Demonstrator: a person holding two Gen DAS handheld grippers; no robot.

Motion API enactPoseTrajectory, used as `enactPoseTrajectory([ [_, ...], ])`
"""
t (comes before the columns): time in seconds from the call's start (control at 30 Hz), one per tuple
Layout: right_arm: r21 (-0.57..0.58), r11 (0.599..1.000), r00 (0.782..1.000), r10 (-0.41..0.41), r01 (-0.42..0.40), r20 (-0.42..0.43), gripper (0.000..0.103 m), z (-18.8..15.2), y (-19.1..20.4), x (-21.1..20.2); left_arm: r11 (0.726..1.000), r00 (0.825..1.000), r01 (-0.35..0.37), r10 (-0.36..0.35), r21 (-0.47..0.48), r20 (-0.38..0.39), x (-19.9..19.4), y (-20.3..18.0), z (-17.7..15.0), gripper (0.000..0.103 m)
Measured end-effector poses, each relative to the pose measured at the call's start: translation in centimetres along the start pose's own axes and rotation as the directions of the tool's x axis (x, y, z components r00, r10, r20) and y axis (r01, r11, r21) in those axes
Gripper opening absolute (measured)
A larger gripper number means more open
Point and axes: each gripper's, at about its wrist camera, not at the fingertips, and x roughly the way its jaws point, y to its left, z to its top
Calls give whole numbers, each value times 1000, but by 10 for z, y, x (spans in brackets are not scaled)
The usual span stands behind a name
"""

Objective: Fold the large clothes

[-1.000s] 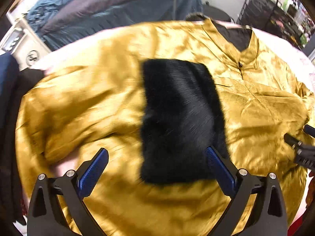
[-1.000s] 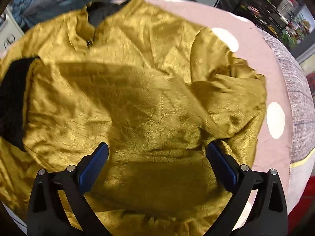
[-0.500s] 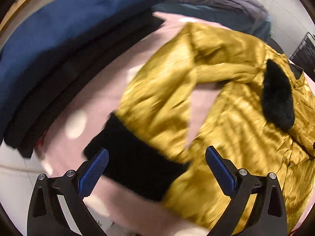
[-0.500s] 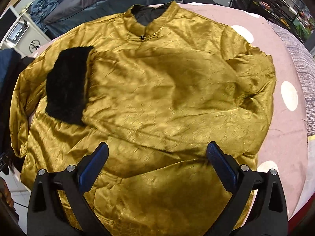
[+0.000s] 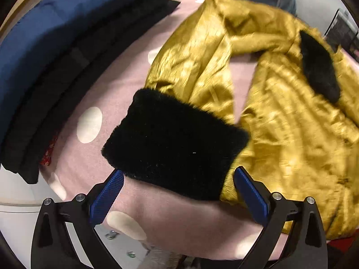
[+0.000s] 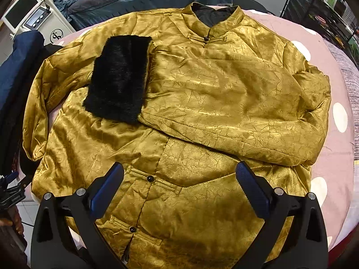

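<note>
A gold satin jacket (image 6: 202,116) lies front-up on a pink, white-dotted cover (image 6: 332,148), collar at the far side. One sleeve is folded across the chest, its black fur cuff (image 6: 119,78) resting on the left part of the front. The other sleeve runs off the left side of the jacket, and its own fur cuff (image 5: 175,145) lies flat on the pink cover at the near left edge.

The left gripper (image 5: 178,192) hangs just at the near edge of that cuff with its blue pads spread wide, holding nothing. The right gripper (image 6: 179,186) hovers over the jacket's near hem, jaws likewise wide apart and empty.

A stack of dark folded clothes (image 5: 67,44) sits to the far left.
</note>
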Motion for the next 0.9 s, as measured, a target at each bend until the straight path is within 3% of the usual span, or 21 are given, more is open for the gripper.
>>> enactPoseTrajectory([
  [0.17,12,1000,1000,-24,24,-13,98,-6,-4,-3,999,998,-26,25,-21,-50,26,7,12,94],
  [0.37,8,999,999,-37,37,-19,98,-8,-4,-2,995,995,38,-46,-91,-90,34,27,29,63],
  [0.53,-5,1000,1000,-23,23,-11,98,-7,3,-1,984,990,88,-103,-152,-98,24,48,46,28],
  [0.77,-18,1000,1000,4,-4,9,98,-3,9,-4,947,981,182,-193,-266,-16,-15,92,79,18],
  [0.9,-9,1000,999,17,-17,33,98,0,5,-11,908,965,261,-254,-327,66,-52,108,101,17],
])
